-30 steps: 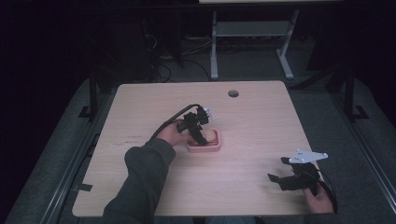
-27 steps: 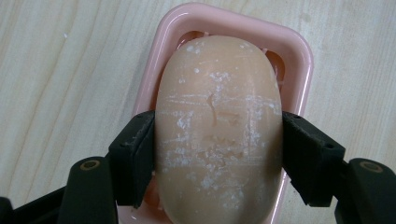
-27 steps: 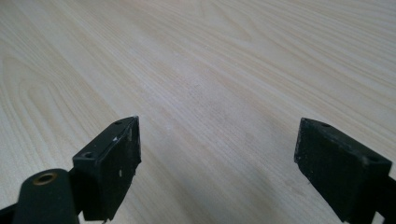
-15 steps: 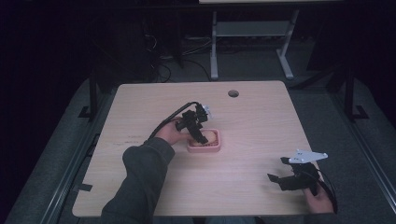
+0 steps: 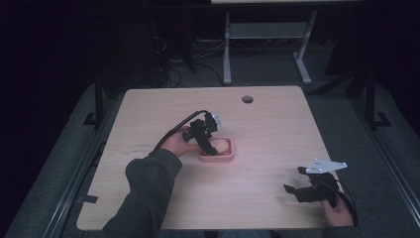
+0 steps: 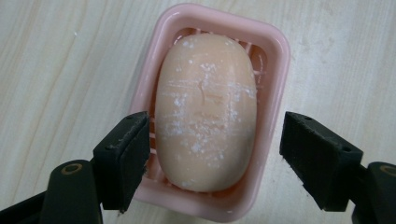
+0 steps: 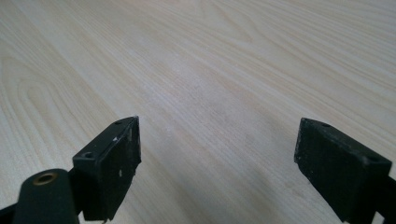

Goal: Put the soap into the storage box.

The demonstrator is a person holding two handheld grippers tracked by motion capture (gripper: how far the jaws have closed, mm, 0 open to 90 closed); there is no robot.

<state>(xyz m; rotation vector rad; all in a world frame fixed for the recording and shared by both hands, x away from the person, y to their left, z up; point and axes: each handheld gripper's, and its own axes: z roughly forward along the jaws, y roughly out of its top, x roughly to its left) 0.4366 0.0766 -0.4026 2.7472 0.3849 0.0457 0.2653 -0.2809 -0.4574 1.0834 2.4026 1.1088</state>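
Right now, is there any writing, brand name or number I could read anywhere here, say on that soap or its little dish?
None can be read.
Soap: faint pressed marks on its top, perhaps a worn stamp, too scuffed to make out.
Pink dish: plain, no lettering.
Table: bare wood grain, no label.
Left gripper and right gripper: plain black pads, no print.

The high view looks forward and down on the whole light wooden table (image 5: 277,129). The left gripper view faces straight down, close over the pink plastic soap dish (image 6: 275,51), which the high view (image 5: 233,154) shares; the right gripper view skims bare tabletop.
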